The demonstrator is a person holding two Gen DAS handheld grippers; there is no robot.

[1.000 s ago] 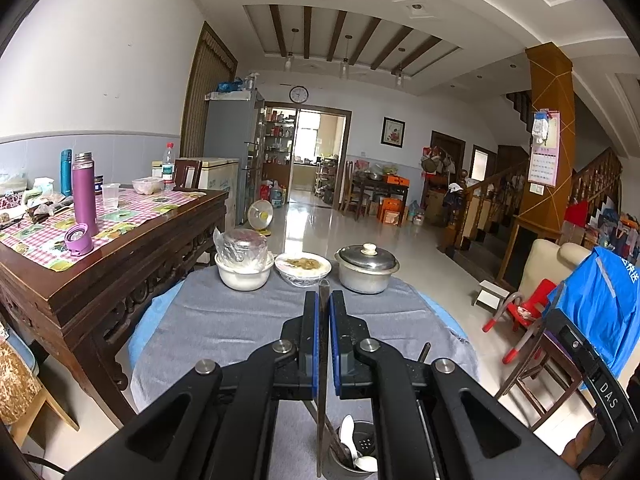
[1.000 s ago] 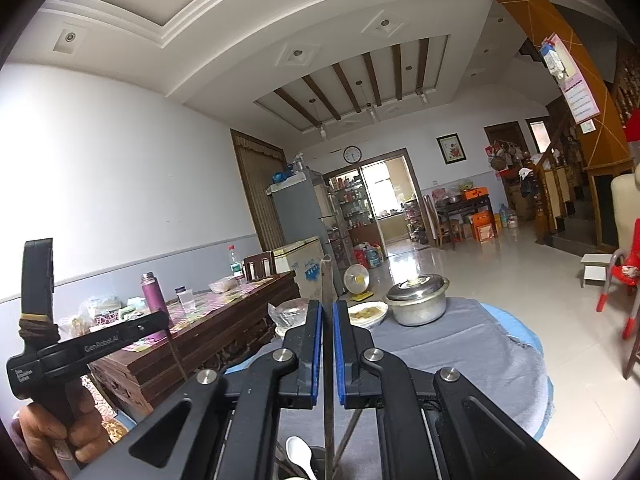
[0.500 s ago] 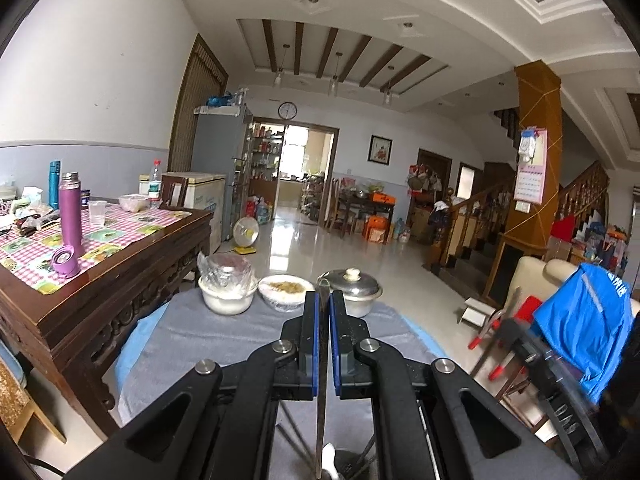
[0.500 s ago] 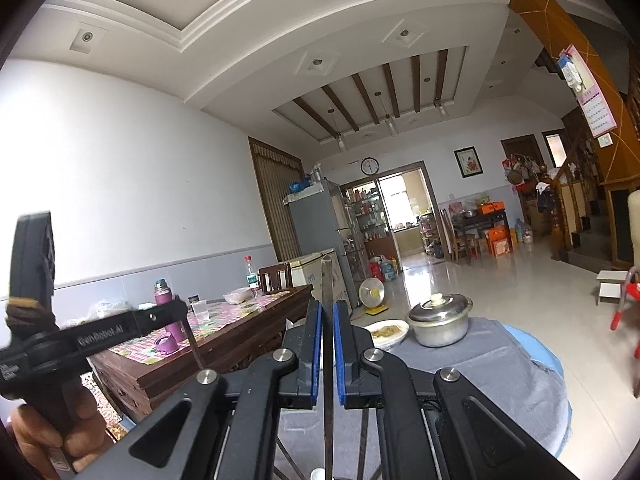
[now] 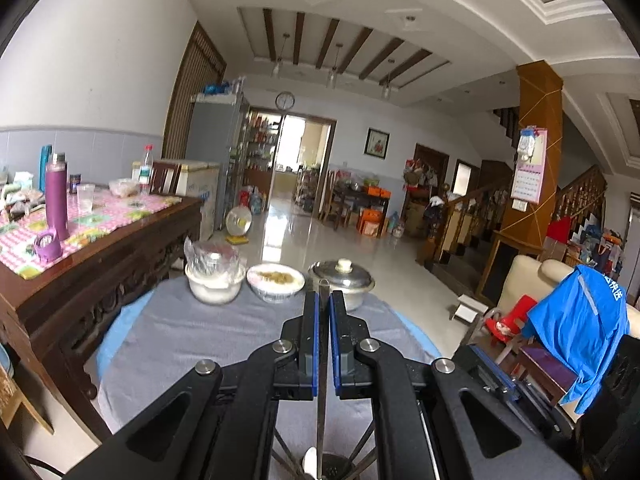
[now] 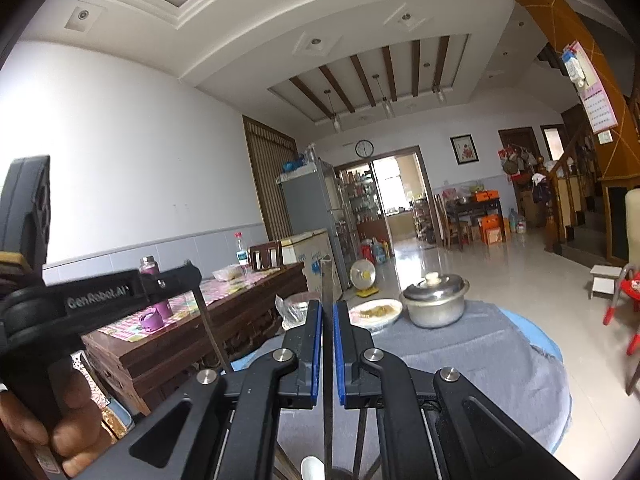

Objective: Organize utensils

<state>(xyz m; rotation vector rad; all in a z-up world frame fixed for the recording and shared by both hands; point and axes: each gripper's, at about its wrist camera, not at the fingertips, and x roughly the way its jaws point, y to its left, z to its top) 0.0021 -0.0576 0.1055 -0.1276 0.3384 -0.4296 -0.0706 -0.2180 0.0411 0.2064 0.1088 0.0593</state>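
- Nearest first: the left gripper [image 5: 323, 312] is clenched on a thin metal utensil [image 5: 322, 360] that stands upright between its blue pads, its lower end reaching down towards the utensil holder [image 5: 328, 468] at the bottom edge of the left wrist view.
- Same story on the other side: the right gripper [image 6: 327, 320] is clamped on its own thin utensil [image 6: 327, 360], also upright, above that holder [image 6: 340, 474].
- A white spoon [image 5: 310, 460] pokes up out of the holder, with dark sticks fanning out beside it.
- What's changed: a second ago the holder and its spoons sat clearly in the left view; now only its top edge shows. Both hands have drifted sideways over it, jaws shut the whole time.
- My read: neither piece has been dropped in yet; both are lined up over the holder.
- In the right wrist view the left gripper [image 6: 188, 272], held in a hand [image 6: 68, 420], has slid further in from the left.
- Beyond the holder, on the grey cloth [image 5: 180, 340]: a covered bowl [image 5: 214, 280], a food dish [image 5: 275, 282] and a lidded pot [image 5: 344, 280].
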